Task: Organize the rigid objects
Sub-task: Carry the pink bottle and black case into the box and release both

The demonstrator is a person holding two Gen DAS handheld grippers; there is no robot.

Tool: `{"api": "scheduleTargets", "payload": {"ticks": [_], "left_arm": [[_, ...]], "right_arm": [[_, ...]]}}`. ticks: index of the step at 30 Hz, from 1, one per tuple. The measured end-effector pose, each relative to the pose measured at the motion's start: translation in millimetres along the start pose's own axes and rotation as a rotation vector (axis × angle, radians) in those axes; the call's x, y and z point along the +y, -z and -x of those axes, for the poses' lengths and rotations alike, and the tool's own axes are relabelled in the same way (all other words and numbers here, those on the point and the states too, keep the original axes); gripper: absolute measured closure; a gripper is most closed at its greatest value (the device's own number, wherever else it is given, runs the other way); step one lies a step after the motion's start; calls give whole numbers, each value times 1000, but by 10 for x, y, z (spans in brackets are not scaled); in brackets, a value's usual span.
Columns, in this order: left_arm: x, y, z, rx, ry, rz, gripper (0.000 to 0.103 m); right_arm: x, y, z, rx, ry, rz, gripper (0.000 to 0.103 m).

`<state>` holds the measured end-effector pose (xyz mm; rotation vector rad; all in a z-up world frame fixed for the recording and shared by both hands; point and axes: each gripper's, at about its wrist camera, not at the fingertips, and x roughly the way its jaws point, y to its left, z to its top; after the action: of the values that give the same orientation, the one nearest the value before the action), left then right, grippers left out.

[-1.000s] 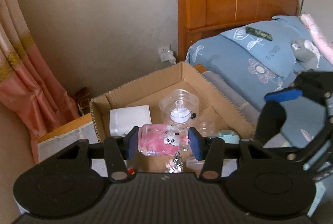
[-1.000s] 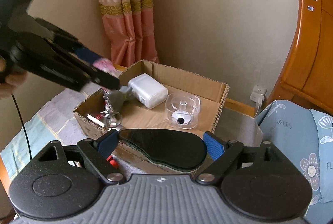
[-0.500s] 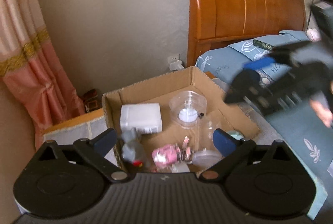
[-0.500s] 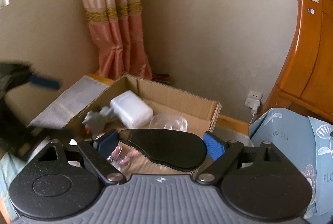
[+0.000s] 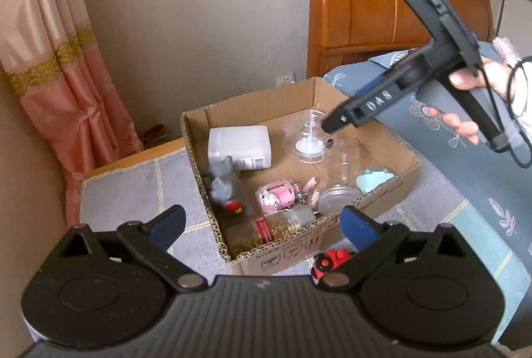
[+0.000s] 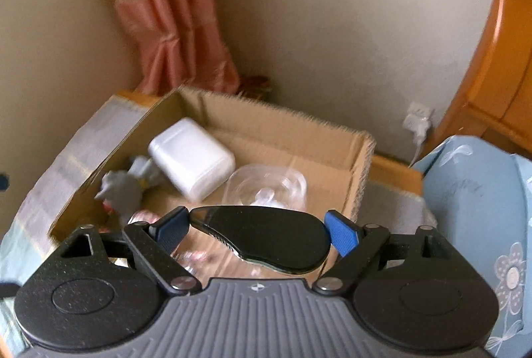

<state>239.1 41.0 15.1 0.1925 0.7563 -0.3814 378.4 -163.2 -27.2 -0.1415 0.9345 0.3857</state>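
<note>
An open cardboard box (image 5: 382, 191) (image 6: 362, 158) holds a white case (image 5: 237, 147) (image 6: 191, 157), a clear round container (image 5: 307, 138), a grey toy figure (image 5: 224, 188), a pink panda jar (image 5: 276, 193), a yellow-filled bottle (image 5: 266, 228), a clear jar with a lid (image 5: 339, 195) and a mint round thing (image 5: 374, 178). My left gripper (image 5: 262, 223) is open and empty, pulled back above the box's near side. My right gripper (image 6: 254, 228) is shut on a flat black oval object (image 6: 262, 236) over the box; its body shows in the left wrist view (image 5: 399, 92).
A red toy (image 5: 331, 260) lies outside the box by its front wall. The box stands on a checked cloth (image 5: 133, 188). A wooden headboard (image 5: 382, 9) and blue bedding (image 6: 482, 208) are to the right, a pink curtain (image 5: 50, 59) to the left.
My left gripper let go of the pink panda jar, which now lies in the box, and drew back and up. My right gripper moved in over the box with the black object.
</note>
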Motion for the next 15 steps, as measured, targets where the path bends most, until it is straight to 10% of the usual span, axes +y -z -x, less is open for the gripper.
{"api": "scheduleTargets", "payload": {"ticks": [15], "left_arm": [[-94,84,227,0,-66,38,4]], "right_arm": [[285,466,632,-104,83,28,0]]}}
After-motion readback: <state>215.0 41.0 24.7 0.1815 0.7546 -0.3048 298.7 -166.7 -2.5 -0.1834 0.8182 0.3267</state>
